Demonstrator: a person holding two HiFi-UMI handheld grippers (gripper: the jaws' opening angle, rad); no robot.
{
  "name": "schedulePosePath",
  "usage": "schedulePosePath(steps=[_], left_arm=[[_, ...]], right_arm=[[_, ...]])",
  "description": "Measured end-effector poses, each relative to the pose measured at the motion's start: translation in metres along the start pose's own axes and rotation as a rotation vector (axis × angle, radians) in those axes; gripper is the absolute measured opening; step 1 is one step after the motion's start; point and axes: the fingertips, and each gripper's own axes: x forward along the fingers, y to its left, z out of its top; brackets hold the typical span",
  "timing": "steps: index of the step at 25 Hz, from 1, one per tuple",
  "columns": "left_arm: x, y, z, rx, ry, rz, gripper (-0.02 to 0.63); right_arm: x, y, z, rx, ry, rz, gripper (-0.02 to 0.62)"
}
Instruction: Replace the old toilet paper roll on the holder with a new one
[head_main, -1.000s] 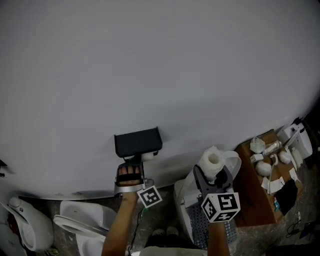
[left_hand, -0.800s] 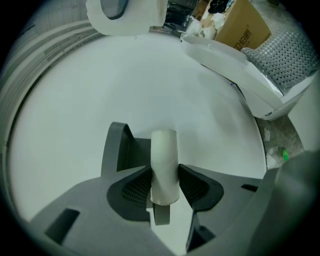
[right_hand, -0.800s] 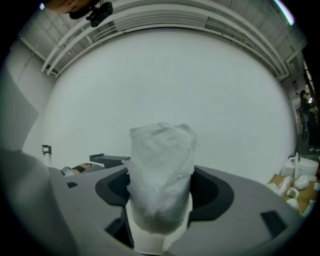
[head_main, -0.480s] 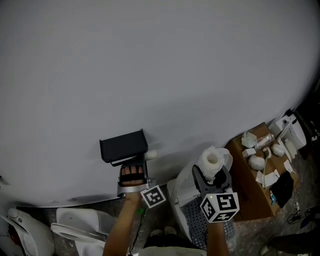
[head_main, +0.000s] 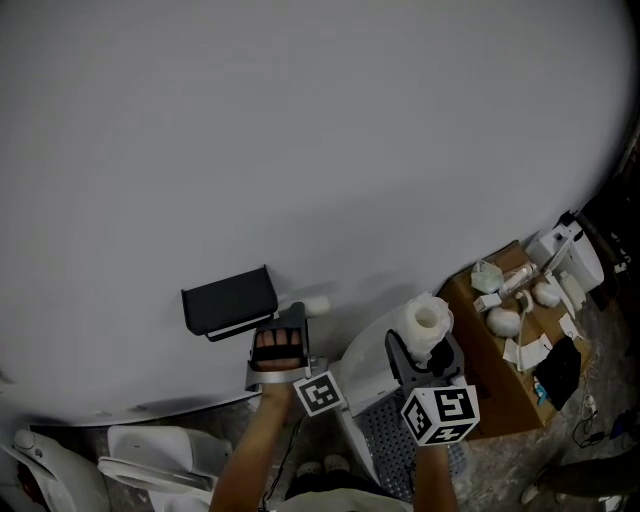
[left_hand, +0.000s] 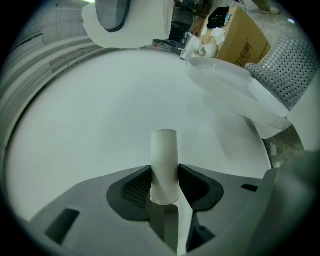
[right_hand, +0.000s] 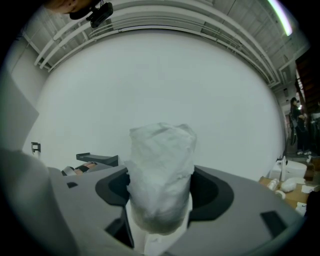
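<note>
The black holder (head_main: 230, 300) hangs on the white wall, its arm bare; it also shows in the right gripper view as the holder (right_hand: 97, 159). My left gripper (head_main: 296, 318) is just right of it, shut on the old cardboard tube (head_main: 316, 305). In the left gripper view the tube (left_hand: 165, 165) stands pinched between both pads of my left gripper (left_hand: 165, 182). My right gripper (head_main: 428, 352) is further right, shut on the new white toilet paper roll (head_main: 424, 322). That roll (right_hand: 161, 175) fills the gap of my right gripper (right_hand: 161, 192).
A white toilet (head_main: 150, 455) sits at the lower left. Below my right gripper are a white lidded bin (head_main: 365, 365) and a perforated basket (head_main: 395, 445). A cardboard box (head_main: 505, 385) with white odds and ends stands at the right.
My left gripper has drawn the cardboard tube to the right, away from the holder, which now lies to its left. The right gripper still holds the new roll in about the same place.
</note>
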Motion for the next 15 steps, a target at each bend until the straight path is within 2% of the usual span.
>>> schedulePosePath(steps=[5, 11, 15], left_arm=[[-0.009, 0.007, 0.021, -0.063, -0.053, -0.007, 0.175], [-0.025, 0.018, 0.023, -0.287, -0.116, -0.059, 0.176], [-0.036, 0.012, 0.011, -0.434, -0.101, -0.133, 0.176]], right_arm=[[0.001, -0.008, 0.002, -0.014, 0.001, -0.007, 0.310], [0.010, -0.003, 0.008, -0.017, -0.010, 0.012, 0.310], [0.019, 0.010, 0.011, -0.010, -0.021, 0.049, 0.310]])
